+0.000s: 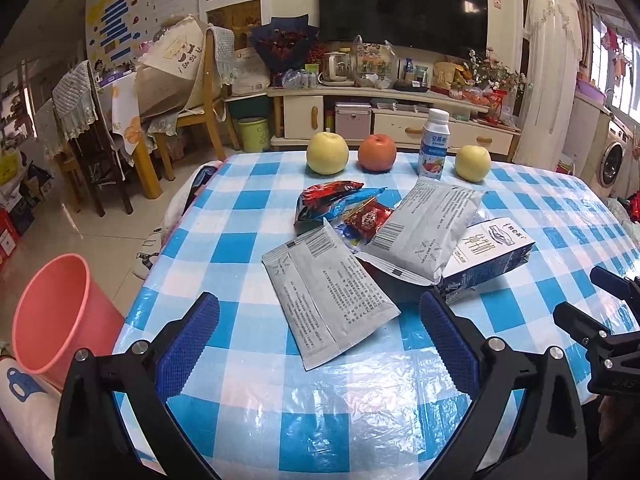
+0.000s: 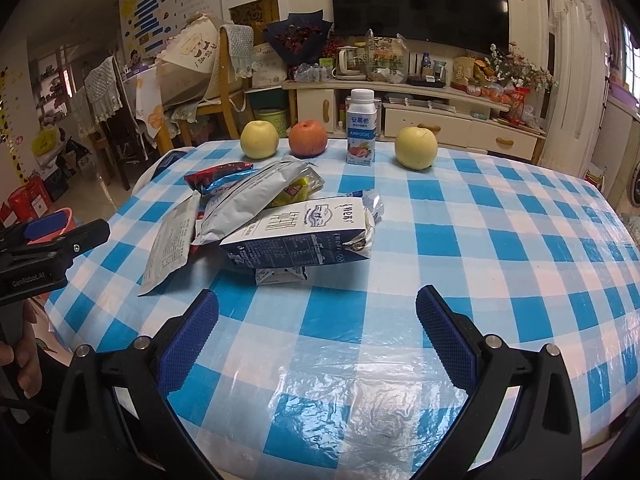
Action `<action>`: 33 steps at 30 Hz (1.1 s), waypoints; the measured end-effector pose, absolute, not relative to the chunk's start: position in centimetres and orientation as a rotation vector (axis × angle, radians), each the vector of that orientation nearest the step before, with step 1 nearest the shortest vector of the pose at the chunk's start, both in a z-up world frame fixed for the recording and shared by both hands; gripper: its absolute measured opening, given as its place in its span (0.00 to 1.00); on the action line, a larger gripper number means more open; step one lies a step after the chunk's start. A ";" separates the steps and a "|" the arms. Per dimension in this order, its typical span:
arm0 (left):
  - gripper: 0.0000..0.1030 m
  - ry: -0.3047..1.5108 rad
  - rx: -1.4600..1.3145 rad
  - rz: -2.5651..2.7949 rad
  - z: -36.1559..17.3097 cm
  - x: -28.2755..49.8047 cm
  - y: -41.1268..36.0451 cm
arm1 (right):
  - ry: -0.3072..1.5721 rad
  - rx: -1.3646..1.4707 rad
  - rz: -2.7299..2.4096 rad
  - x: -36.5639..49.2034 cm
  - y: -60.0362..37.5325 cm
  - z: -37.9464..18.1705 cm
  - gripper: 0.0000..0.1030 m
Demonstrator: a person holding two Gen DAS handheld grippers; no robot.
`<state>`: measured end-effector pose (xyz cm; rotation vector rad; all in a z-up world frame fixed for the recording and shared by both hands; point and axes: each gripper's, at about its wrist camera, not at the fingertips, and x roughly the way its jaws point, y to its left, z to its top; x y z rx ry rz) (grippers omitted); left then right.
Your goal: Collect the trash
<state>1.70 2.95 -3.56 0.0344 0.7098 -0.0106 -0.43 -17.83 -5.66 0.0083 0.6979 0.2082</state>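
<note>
One pink bin [image 1: 60,316] stood at lower left of the left wrist view, off the table's edge; its contents could not be seen. At frame centre, trash lay heaped on the checked tablecloth [image 1: 248,188]: a grey pouch [image 1: 328,300] with its long axis running from upper left to lower right, a second grey pouch [image 1: 428,232] tilted over a flattened milk carton [image 2: 304,236], and red-blue wrappers [image 1: 332,198] behind. Both the left gripper [image 1: 320,344] and right gripper [image 2: 318,340] hovered level above the cloth, jaws spread wide, holding nothing.
</note>
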 end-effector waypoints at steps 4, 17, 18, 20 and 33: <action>0.96 0.712 0.047 -0.014 -3.7 1.7 2.6 | 0.699 0.002 0.216 -0.3 -17.5 -5.7 0.97; 0.96 0.706 0.048 -0.021 -3.7 1.6 2.3 | 0.703 0.006 0.209 -0.2 -17.4 -5.7 0.97; 0.96 0.706 0.048 -0.021 -3.7 1.5 2.2 | 0.703 0.005 0.209 -0.2 -17.4 -5.7 0.97; 0.96 0.706 0.049 -0.020 -3.7 1.5 2.4 | 0.703 0.005 0.208 -0.2 -17.4 -5.7 0.97; 0.96 0.707 0.053 -0.020 -3.6 1.5 2.3 | 0.707 0.014 0.211 -0.1 -17.5 -5.8 0.97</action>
